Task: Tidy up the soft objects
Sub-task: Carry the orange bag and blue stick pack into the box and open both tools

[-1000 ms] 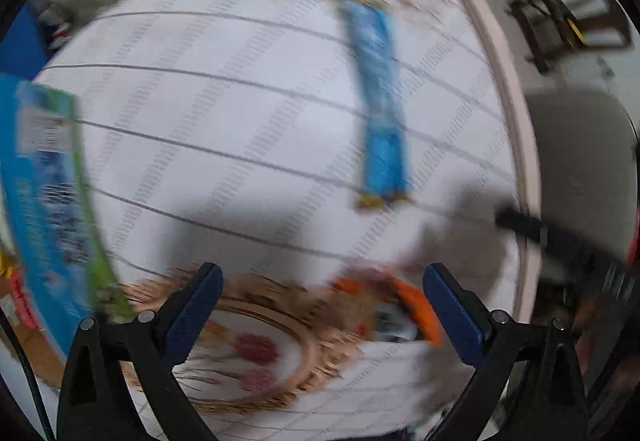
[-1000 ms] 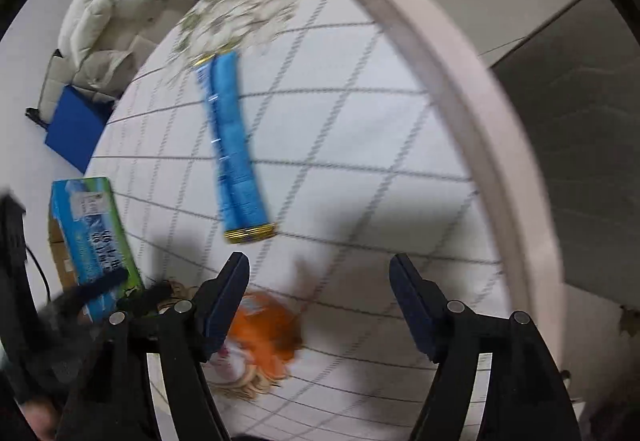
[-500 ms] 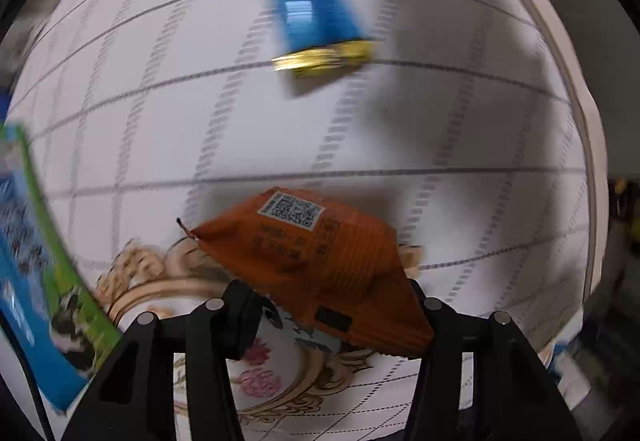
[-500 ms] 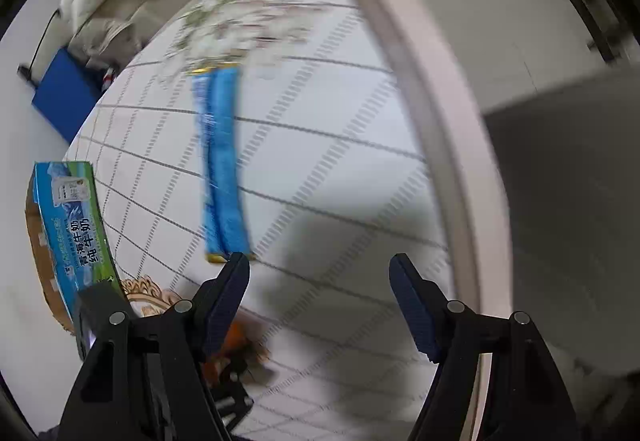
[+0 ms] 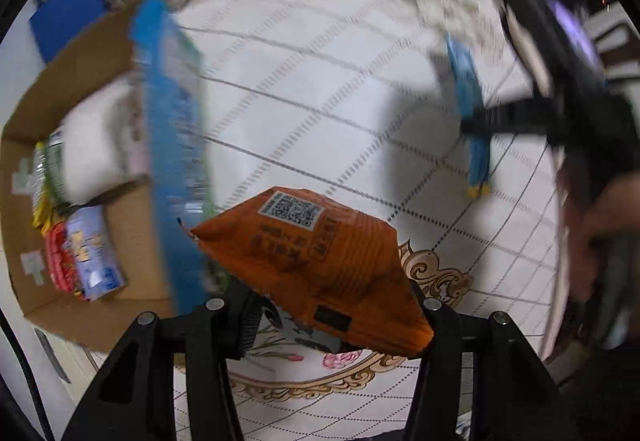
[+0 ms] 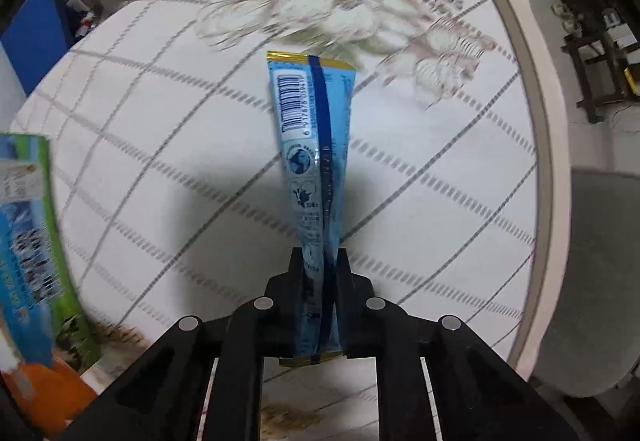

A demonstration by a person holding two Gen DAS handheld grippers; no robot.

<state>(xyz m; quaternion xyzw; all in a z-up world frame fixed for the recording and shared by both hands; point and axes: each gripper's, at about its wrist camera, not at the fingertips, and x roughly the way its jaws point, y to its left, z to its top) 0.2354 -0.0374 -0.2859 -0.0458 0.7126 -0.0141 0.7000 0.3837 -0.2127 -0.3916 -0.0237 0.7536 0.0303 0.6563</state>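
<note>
Now crinkled orange packet in left jaws — slim glossy blue sachet in right.

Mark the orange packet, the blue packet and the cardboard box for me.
orange packet (image 5: 320,253), left wrist view, middle of its printed face.
blue packet (image 6: 316,145), right wrist view, its middle, above the jaws.
cardboard box (image 5: 80,61), left wrist view, bare upper flap.

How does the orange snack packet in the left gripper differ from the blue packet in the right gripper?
Shape: the orange snack packet is broad and puffy; the blue packet is a long, narrow strip.
Markings: the orange one shows a QR-code sticker, the blue one a barcode and gold ends.
Grip: the left gripper clamps the orange packet across its wide body; the right gripper pinches the blue packet near one end.
Shared: both are soft sealed packets, each held over the gridded tablecloth.
</note>
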